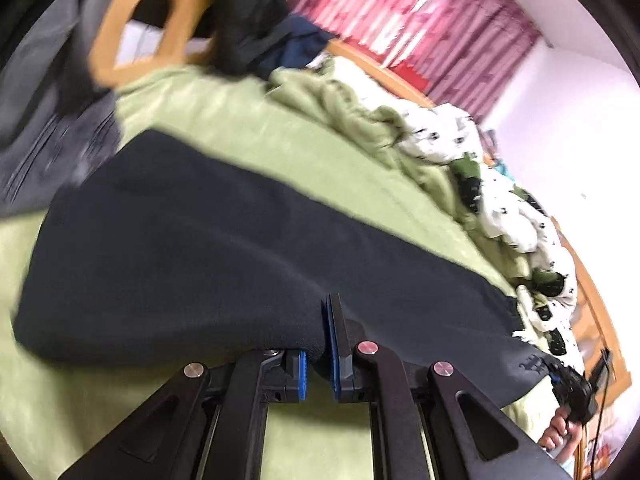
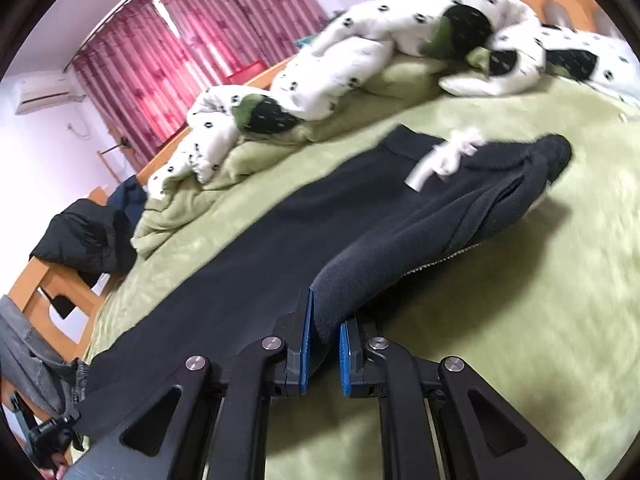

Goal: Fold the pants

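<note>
Dark navy pants (image 1: 192,240) lie stretched across a green blanket (image 1: 280,128) on a bed. My left gripper (image 1: 318,354) is shut on the pants' hem edge, the cloth pinched between its blue pads. My right gripper (image 2: 325,334) is shut on the waist end of the pants (image 2: 248,264), and a fold of cloth rises from its blue pads. A white drawstring (image 2: 444,158) lies on the waistband. The right gripper also shows in the left wrist view (image 1: 572,392) at the far end of the pants, held in a hand.
A rumpled white duvet with dark prints (image 2: 360,52) and bunched green blanket lie along the far side of the bed. Dark clothes (image 2: 84,236) hang over the wooden bed frame (image 1: 132,28). Pink curtains (image 2: 168,48) hang behind. A person's grey-trousered leg (image 2: 28,356) is at the left.
</note>
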`<control>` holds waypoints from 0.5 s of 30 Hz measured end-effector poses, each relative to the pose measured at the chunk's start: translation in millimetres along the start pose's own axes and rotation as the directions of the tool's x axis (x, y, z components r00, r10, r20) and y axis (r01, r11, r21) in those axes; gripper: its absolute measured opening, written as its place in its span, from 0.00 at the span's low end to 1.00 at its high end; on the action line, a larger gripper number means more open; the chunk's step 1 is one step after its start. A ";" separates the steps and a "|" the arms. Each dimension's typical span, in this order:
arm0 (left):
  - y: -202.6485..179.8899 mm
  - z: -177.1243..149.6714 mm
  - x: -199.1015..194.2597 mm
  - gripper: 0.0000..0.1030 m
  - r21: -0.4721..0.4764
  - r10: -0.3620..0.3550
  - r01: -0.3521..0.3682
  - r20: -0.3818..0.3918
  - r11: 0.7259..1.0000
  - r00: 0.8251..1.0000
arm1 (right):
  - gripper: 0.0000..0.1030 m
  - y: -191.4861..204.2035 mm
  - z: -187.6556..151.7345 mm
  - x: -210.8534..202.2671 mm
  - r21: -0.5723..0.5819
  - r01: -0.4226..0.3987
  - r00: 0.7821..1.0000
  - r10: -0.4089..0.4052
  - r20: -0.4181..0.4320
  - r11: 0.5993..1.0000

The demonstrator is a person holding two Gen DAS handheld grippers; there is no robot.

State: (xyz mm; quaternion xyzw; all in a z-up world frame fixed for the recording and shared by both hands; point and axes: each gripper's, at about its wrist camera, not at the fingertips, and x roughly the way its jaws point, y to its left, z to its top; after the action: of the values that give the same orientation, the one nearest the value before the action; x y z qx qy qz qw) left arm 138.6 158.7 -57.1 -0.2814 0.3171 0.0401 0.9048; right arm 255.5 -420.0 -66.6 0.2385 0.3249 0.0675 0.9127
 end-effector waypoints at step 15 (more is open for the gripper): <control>-2.6 87.4 129.7 0.09 0.111 0.144 -0.144 0.006 0.983 0.990 | 0.11 69.7 86.0 109.8 -0.181 0.049 0.998 -0.043 0.039 0.982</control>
State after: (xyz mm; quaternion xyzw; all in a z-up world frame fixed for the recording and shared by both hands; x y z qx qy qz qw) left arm 290.7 189.5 -77.1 -0.2070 0.3392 0.0873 0.9135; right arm 397.1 -362.0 -36.7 0.1476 0.3066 0.0717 0.9376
